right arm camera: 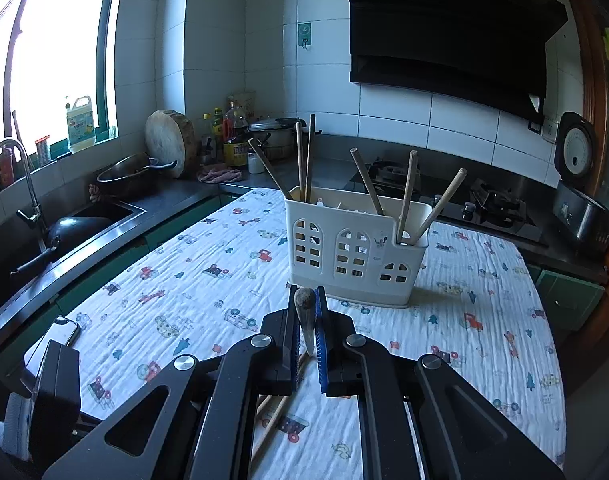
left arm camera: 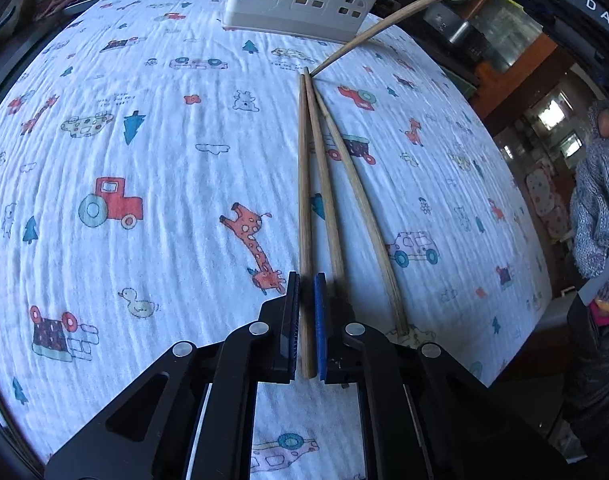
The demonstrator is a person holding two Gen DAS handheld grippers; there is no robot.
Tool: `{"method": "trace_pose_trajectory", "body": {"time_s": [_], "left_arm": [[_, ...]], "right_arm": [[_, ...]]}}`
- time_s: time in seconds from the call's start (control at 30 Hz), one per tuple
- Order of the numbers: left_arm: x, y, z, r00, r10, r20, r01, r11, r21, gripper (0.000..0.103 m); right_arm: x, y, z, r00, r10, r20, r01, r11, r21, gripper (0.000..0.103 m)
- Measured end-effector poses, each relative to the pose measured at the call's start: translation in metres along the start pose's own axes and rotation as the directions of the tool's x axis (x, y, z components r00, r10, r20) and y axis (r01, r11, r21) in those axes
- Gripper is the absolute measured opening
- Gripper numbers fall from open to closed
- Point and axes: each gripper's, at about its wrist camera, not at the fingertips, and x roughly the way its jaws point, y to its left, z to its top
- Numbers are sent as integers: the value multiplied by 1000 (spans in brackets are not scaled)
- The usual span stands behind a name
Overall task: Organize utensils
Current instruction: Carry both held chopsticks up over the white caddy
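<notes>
Picking chopsticks off worktop (left arm camera: 152, 152) for white holder (right arm camera: 358, 252). Left tongs (left arm camera: 306, 304) pinching near end of leftmost chopstick (left arm camera: 304, 184), still flat on cloth beside two more (left arm camera: 344, 168). Right tongs (right arm camera: 307, 312) pinching another chopstick (right arm camera: 305, 308), butt end toward holder, just near of it. Holder at far middle of worktop, several sticks upright inside. Next, likely: raise right stick, tip over open compartment, release; then lift left stick without dragging neighbours.
</notes>
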Motion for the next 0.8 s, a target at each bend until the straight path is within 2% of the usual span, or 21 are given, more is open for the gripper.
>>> {"method": "trace_pose_trajectory", "body": {"time_s": [0.13,0.43,0.53,0.67,0.8], "left_arm": [[4,-15,3,996,80,-30,-78,995,58,7],[4,-19,3,993,114,-28,-110,988,105,7],[1,-16,5,995,97,-22,-94,991,91,6],[-19,-12,11,997,66,40,-68,995,76,6],[-51,-8,25,985,64,157,-76,995,69,6]], "right_arm": [[3,-1,-1,1000,3,-8,-3,1000,1,7],[4,3,1,1000,6,-10,-6,1000,-13,7],[4,4,1,1000,4,-12,-4,1000,-14,7],[1,4,2,1000,7,-10,-7,1000,-17,7],[-1,3,8,1000,13,-8,-13,1000,-20,7]]}}
